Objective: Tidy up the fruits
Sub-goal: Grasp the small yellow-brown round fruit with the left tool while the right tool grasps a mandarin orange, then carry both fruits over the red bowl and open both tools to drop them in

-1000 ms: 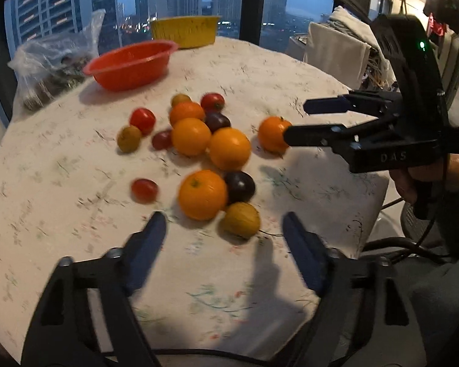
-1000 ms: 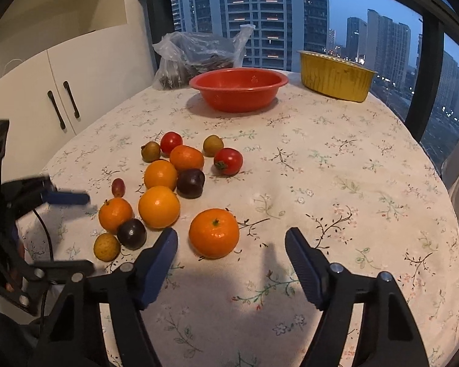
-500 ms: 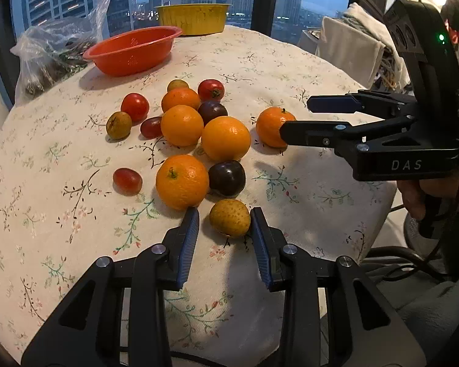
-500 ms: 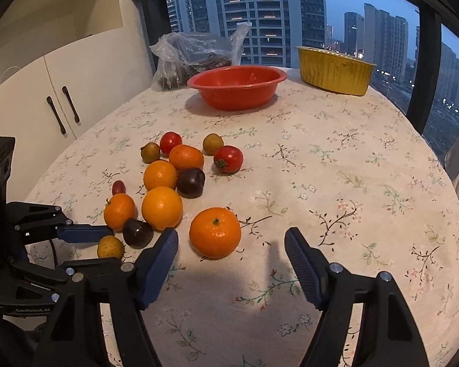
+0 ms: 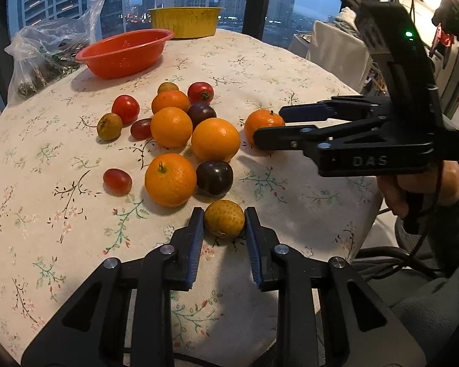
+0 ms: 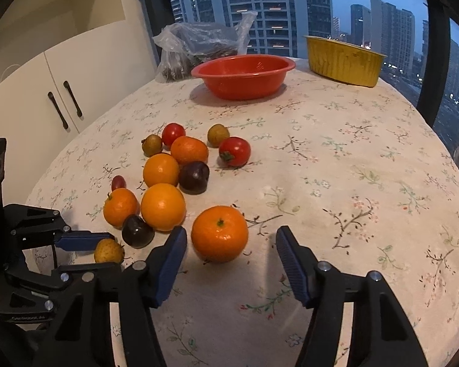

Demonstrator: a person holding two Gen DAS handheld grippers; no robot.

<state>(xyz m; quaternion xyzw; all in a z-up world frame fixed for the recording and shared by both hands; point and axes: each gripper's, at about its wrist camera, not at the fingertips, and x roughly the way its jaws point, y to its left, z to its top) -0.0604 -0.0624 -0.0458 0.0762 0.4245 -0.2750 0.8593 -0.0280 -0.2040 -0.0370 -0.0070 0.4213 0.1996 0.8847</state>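
— Fruits [image 5: 171, 125] lie clustered on the near-left part of your table [image 5: 290, 70]. What's your left gripper [image 5: 224, 223] doing?
— Its fingers are closed onto the yellow fruit [image 5: 224, 218], nearest the edge.
— And your right gripper [image 6: 231, 244]?
— Spread wide on either side of an orange [image 6: 219, 233], not touching it. Red bowl [image 6: 243, 75] and yellow tub [image 6: 344, 59] sit far off.

A small yellow-brown fruit [image 5: 225, 218], possibly a loquat, sits upright near the table's [image 5: 306, 70] near edge, beside oranges [image 5: 170, 179].
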